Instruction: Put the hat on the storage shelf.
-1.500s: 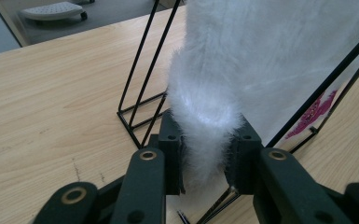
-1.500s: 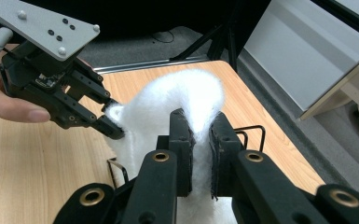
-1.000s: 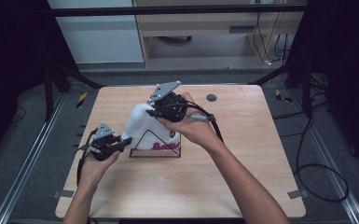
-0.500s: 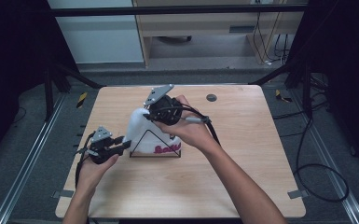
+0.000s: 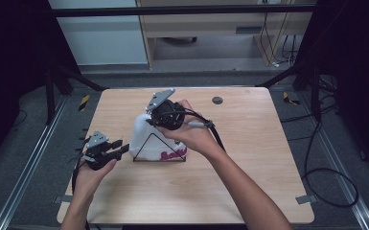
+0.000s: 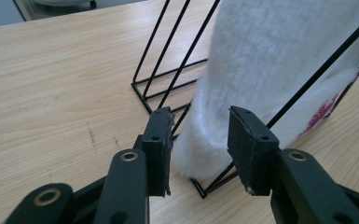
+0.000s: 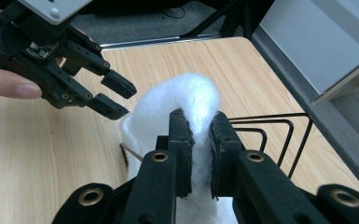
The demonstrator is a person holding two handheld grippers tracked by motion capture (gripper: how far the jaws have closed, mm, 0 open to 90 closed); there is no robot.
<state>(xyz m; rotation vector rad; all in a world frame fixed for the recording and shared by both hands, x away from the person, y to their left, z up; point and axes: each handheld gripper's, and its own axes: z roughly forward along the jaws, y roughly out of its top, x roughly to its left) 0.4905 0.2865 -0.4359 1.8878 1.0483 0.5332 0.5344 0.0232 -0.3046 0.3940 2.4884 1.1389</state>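
A white fluffy cloth (image 5: 146, 139) with pink lettering hangs over a black wire rack (image 5: 159, 159) in the middle of the table. My right gripper (image 5: 152, 120) is above the rack, shut on the cloth's top fold (image 7: 186, 98), which bulges up between its jaws (image 7: 200, 135). The rack's wires (image 7: 270, 115) run off to the right there. My left gripper (image 5: 123, 147) is open at the cloth's lower left. In the left gripper view the cloth's bottom edge (image 6: 200, 154) sits between the jaws (image 6: 199, 140) without touching them. The left gripper (image 7: 116, 95) is also in the right gripper view.
The wooden table (image 5: 249, 158) has a small dark disc (image 5: 217, 100) near its far edge. Cables (image 5: 326, 172) lie on the floor to the right. A wooden shelf unit (image 5: 211, 28) stands behind the table, and black frame poles flank it.
My right gripper has moved left and down with the cloth, which now sits lower over the rack. The left gripper has drifted slightly left and stayed open.
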